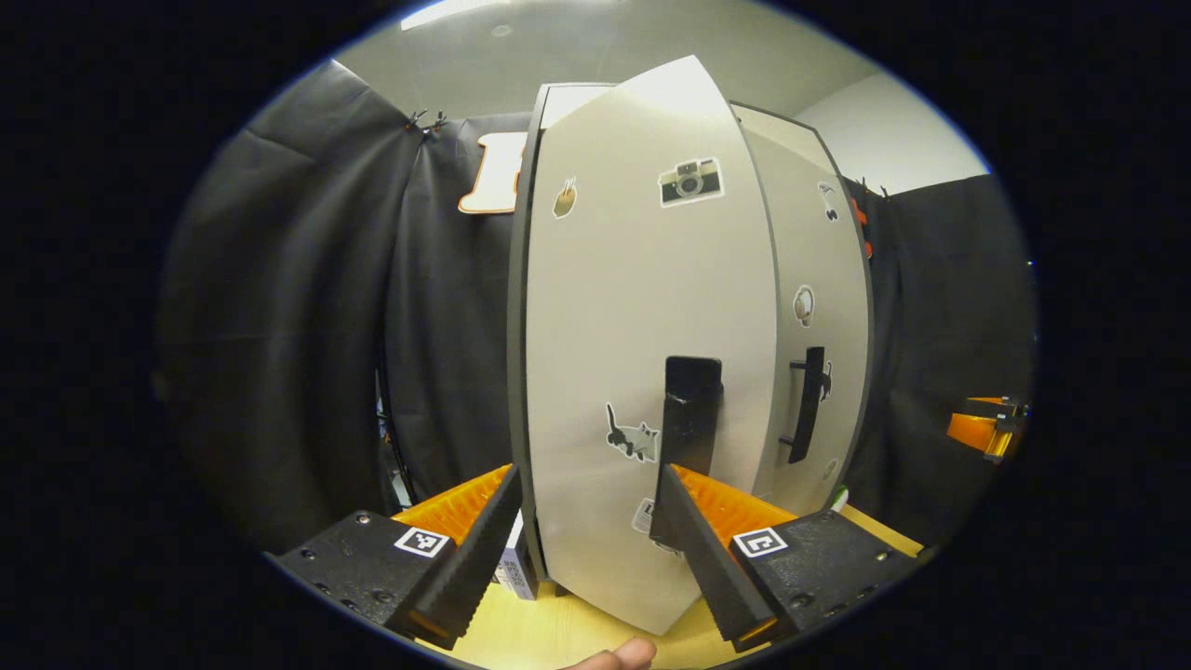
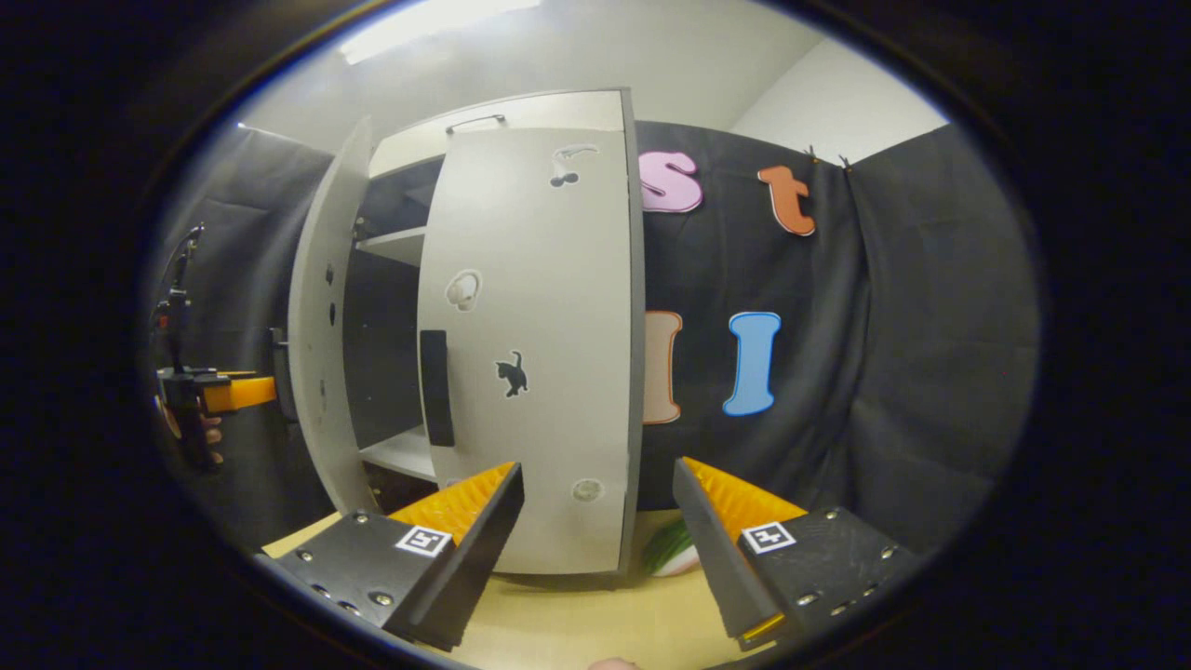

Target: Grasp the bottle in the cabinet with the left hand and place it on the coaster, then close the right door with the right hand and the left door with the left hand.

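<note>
Cabinet (image 1: 651,372) taken as landmark; it stands on the pale wooden counter (image 1: 558,633). In the left gripper view the left door (image 1: 642,307) is seen partly open, swung out toward the camera, its dark handle (image 1: 691,409) just ahead of the left tongs (image 1: 582,521); the tongs are spread apart, gripping nothing, the door's lower edge lying between the fingers. The right door (image 1: 814,307) is seen nearly shut behind it, with its own handle (image 1: 808,405).

Judgement on handling: the door is a stiff, light board on hinges, smooth-faced; a push on the flat face near the handle side should swing it easily; the handle offers a firmer hold.

In the right gripper view the cabinet's dark interior and shelves (image 2: 395,247) are seen between the two doors; the right tongs (image 2: 595,521) are likewise spread and empty, in front of the right door. The left tongs appear there at the left door's outer face. The bottle's place cannot be told; something green and white (image 2: 672,551) lies on the counter right of the cabinet, too hidden to identify.
</note>
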The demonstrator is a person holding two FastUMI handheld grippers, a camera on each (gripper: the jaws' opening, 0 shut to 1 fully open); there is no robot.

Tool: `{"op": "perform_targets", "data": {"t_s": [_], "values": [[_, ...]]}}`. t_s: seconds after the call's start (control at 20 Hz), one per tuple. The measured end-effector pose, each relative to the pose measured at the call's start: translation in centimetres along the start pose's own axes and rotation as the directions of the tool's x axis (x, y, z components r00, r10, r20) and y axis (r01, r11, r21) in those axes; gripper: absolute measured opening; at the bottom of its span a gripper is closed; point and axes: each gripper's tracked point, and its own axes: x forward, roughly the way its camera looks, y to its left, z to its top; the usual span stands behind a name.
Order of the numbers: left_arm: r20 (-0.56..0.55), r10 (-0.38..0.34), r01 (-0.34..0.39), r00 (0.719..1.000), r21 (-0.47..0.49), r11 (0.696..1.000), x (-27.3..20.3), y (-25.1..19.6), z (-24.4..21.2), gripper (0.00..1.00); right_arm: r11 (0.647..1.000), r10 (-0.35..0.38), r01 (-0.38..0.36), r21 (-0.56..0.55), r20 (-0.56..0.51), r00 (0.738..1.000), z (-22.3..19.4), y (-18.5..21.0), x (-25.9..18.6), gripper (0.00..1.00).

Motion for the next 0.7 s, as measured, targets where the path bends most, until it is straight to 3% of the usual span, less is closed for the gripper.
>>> {"op": "perform_targets", "data": {"t_s": [0.1,0.2,0.25,0.35,0.45,0.5,0.7], "values": [[-0.013,0.000,-0.001,1.000,-0.028,1.000,0.3,-0.5,0.0,0.92,1.000,0.000,0.000,0.006,0.000,1.000,0.1,-0.5,-1.0,0.98],[-0.027,-0.002,0.000,1.000,-0.060,0.998,0.0,-1.2,0.1,0.95,1.000,-0.003,0.003,0.007,-0.006,1.000,0.2,-1.1,-1.9,0.98],[-0.027,0.001,-0.002,1.000,-0.063,0.998,-0.2,-1.3,0.3,0.92,1.000,-0.002,0.002,0.006,-0.006,1.000,0.2,-1.3,-2.2,0.98],[-0.025,0.011,-0.012,1.000,-0.057,0.998,-0.9,-1.7,0.6,0.95,1.000,0.000,0.000,0.007,-0.002,1.000,0.5,-1.6,-3.4,0.98],[-0.023,0.019,-0.020,1.000,-0.049,0.999,-2.7,-2.6,0.5,0.95,1.000,0.011,-0.011,0.012,0.008,1.000,1.0,-1.7,-4.8,0.98],[-0.022,0.022,-0.023,1.000,-0.044,0.999,-3.8,-3.1,0.6,0.90,1.000,0.020,-0.020,0.012,0.013,1.000,1.2,-1.7,-5.4,0.98],[-0.033,0.070,-0.071,0.997,-0.018,0.997,-7.7,-3.8,1.1,0.95,0.998,0.061,-0.062,0.007,0.044,0.997,1.7,-1.0,-7.8,0.98]]}}
